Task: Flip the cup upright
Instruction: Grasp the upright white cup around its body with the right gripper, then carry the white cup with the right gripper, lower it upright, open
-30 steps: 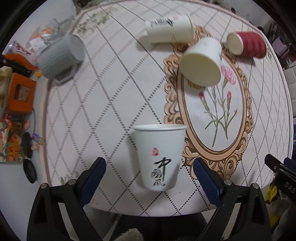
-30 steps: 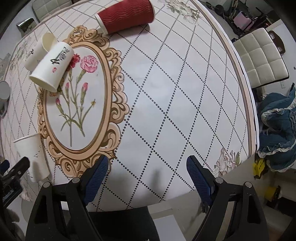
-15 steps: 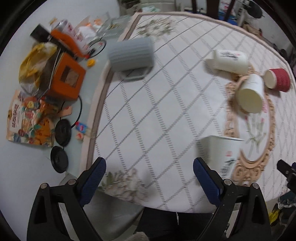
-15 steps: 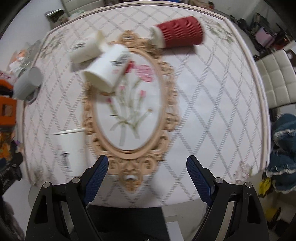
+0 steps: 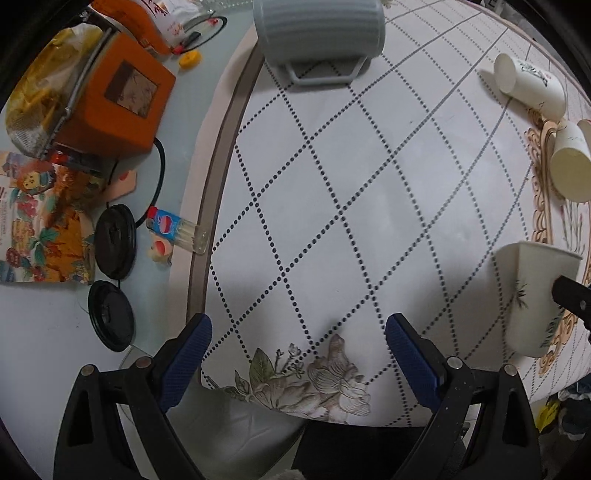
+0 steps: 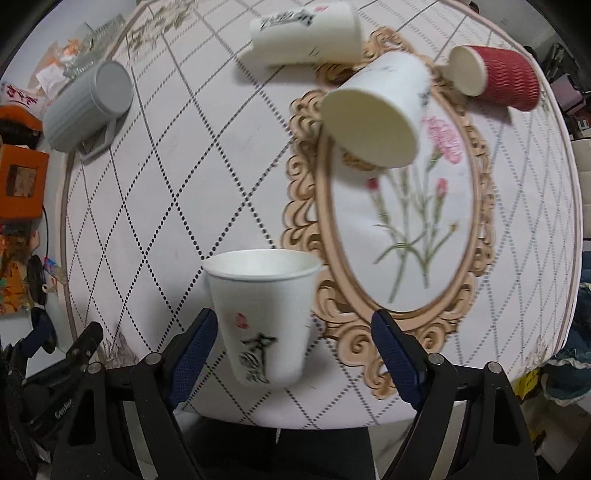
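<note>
A white paper cup with black calligraphy (image 6: 264, 314) stands upright near the table's front edge; it also shows at the right of the left wrist view (image 5: 532, 299). My right gripper (image 6: 293, 350) is open, its jaws either side of and just in front of this cup, not touching it. My left gripper (image 5: 297, 354) is open and empty over bare tablecloth to the cup's left. Two white paper cups lie on their sides farther back (image 6: 376, 110) (image 6: 306, 35). A red ribbed cup (image 6: 495, 77) lies on its side at the back right.
A grey ribbed mug (image 6: 88, 103) lies on its side at the table's left (image 5: 321, 33). An orange box (image 5: 114, 96), black lids (image 5: 114, 236), a lighter (image 5: 177, 229) and printed packets sit on the side surface left of the table edge.
My left gripper has swung left, away from the upright cup, which now sits at its right. My right gripper has swung left and now faces that cup up close.
</note>
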Demonstrator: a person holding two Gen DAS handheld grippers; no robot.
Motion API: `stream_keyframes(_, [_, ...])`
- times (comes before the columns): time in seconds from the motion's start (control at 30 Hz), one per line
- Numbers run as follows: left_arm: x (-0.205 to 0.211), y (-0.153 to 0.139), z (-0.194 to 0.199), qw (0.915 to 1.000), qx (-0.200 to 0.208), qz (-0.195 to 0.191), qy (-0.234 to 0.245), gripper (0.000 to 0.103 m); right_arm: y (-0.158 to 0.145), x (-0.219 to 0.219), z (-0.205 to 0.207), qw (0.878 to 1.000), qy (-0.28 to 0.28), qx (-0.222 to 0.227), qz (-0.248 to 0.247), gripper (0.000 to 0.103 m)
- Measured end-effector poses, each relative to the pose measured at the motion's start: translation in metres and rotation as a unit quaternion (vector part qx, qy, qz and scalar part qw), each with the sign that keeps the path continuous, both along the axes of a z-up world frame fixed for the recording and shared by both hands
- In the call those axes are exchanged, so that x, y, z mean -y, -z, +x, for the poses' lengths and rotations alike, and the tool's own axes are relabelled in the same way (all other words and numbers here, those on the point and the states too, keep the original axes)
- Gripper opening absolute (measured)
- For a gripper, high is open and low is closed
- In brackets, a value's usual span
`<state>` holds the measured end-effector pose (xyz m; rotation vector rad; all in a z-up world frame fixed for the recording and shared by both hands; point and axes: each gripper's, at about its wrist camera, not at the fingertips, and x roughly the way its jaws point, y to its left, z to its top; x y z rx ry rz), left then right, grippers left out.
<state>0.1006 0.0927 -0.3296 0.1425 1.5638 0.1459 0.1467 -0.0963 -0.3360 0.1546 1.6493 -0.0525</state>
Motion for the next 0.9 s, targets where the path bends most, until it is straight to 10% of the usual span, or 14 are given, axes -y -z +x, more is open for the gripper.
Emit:
stream_keyframes(0.17, [-0.001, 0.008, 0.001, 0.9999, -0.006, -0.008, 0.008, 0.096, 0.017, -0.010, 0.002, 1.000, 0.003, -0.016, 0.000, 0.066])
stream_keyframes(0.47, [0.006, 0.008, 0.005, 0.9992, -0.009, -0.025, 0.028, 0.096, 0.015, -0.007, -0.005, 0.999, 0.032, -0.003, -0.001, 0.065])
stream_keyframes(0.9, [0.002, 0.013, 0.038, 0.9985, -0.008, -0.040, 0.035, 0.096, -0.038, -0.002, 0.003, 0.972, 0.056, 0.226, -0.031, 0.065])
